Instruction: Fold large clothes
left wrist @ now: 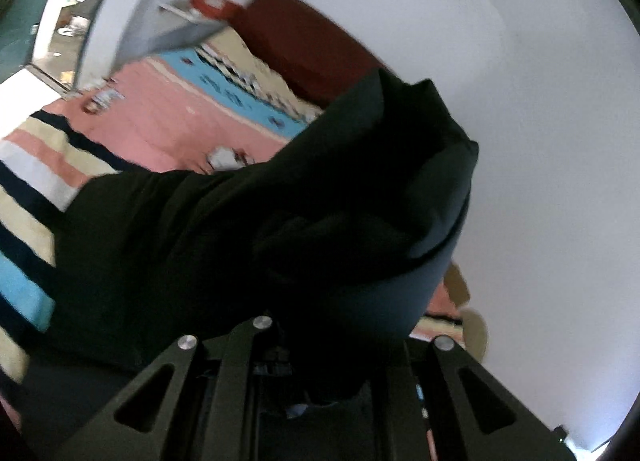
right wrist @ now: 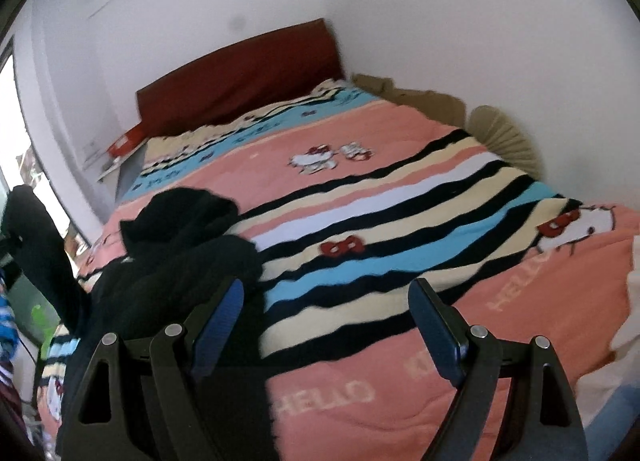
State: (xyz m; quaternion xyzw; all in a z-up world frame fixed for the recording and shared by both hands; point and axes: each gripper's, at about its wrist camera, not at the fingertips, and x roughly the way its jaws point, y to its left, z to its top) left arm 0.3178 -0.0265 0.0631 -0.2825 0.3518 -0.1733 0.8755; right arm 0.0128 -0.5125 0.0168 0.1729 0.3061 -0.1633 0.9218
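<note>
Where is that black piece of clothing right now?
The black garment lies heaped on the left of the striped bedspread; the left claw is shut on part of it.

The word "HELLO" is seen twice on the pink bedspread (right wrist: 400,189), in pale letters: once upside down near the front edge, once running up the right side. A further word beside it is cut off and cannot be read.
</note>
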